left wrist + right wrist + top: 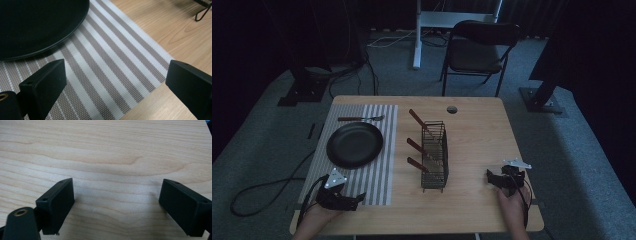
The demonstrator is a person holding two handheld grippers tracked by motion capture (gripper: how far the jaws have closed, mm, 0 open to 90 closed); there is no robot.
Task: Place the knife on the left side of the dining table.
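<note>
A black plate (354, 144) lies on a striped placemat (381, 175) on the left half of the wooden table (477, 135). A fork (360, 118) lies on the mat behind the plate. A black wire rack (434, 155) stands mid-table with three brown-handled utensils (416, 146) sticking out to its left. My left gripper (357, 199) rests at the mat's near edge, open, jaws wide over the stripes (107, 62) beside the plate (37, 25). My right gripper (492, 177) sits near the front right, open over bare wood (115, 170).
A round cable hole (452, 109) sits near the table's far edge. Behind the table stand a folding chair (479, 47) and a white stand leg (417, 35). Cables (262, 192) trail over the grey carpet at the left.
</note>
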